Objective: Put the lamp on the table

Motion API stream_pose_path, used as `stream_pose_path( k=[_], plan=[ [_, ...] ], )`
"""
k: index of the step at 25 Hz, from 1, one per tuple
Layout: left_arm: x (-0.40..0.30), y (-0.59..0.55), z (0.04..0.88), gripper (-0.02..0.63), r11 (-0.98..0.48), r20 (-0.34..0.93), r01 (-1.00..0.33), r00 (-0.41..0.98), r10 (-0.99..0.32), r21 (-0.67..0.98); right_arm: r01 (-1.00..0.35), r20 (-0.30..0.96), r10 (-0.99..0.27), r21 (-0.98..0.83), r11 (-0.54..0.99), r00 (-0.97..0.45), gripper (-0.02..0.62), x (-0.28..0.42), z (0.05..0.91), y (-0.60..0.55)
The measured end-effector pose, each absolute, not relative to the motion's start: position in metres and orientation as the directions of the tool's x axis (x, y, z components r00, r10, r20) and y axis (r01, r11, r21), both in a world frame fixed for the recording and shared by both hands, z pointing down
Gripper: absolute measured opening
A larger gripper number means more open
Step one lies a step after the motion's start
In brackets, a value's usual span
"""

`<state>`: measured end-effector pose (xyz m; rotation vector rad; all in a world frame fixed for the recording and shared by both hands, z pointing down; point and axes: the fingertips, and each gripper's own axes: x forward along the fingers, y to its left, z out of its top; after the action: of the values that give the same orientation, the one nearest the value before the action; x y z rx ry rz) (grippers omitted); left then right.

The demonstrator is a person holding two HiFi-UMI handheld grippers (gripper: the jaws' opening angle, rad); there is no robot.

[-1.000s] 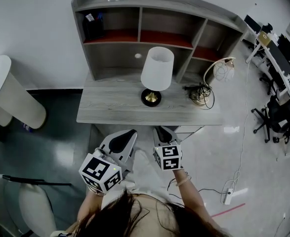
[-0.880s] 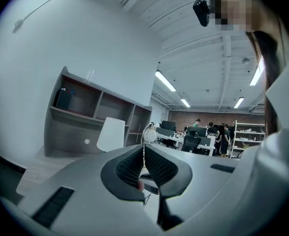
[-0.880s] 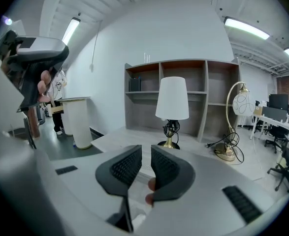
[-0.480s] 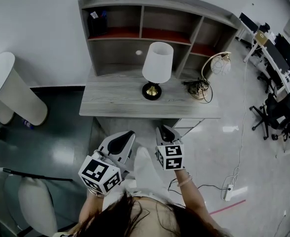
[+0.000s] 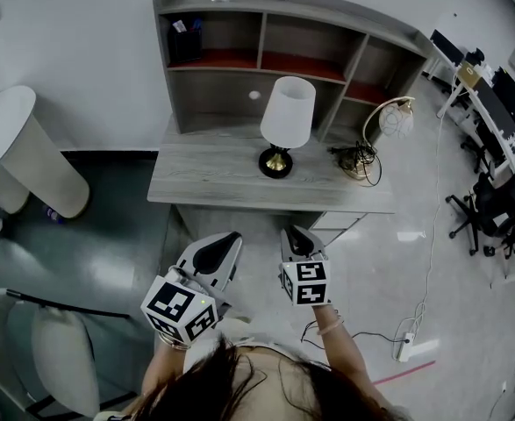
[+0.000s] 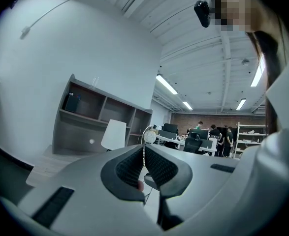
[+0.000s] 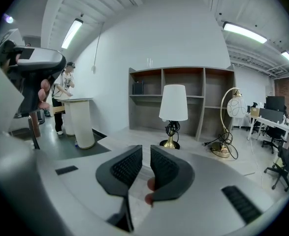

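Observation:
The lamp, with a white shade and a gold base, stands upright on the grey wooden table, in front of the shelf. It also shows in the right gripper view as the lamp and small in the left gripper view as the lamp. Both grippers are held close to the person's body, well short of the table's front edge. My left gripper is shut and empty. My right gripper has just been closing; a narrow gap remains, with nothing in it.
A grey shelf unit rises at the table's back. An arc lamp with a globe and tangled cables sit at the table's right end. A white pedestal stands left, a chair near left, and a power strip on the floor right.
In the head view the table and lamp have drifted slightly right and look a little farther off. Both grippers keep the same place in front of the body.

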<state>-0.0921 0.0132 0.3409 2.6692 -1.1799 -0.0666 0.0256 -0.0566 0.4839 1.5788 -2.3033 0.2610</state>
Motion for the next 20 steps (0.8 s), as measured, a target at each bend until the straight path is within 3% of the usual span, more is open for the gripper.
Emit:
stream_pose_path(
  k=[20],
  plan=[
    [-0.044, 0.059, 0.329, 0.012, -0.65, 0.047, -0.725, 0.675, -0.736, 0.227, -0.907, 0.369, -0.856, 0.074, 0.415, -0.362, 0.052, 0.056, 0.46, -0.002]
  ],
)
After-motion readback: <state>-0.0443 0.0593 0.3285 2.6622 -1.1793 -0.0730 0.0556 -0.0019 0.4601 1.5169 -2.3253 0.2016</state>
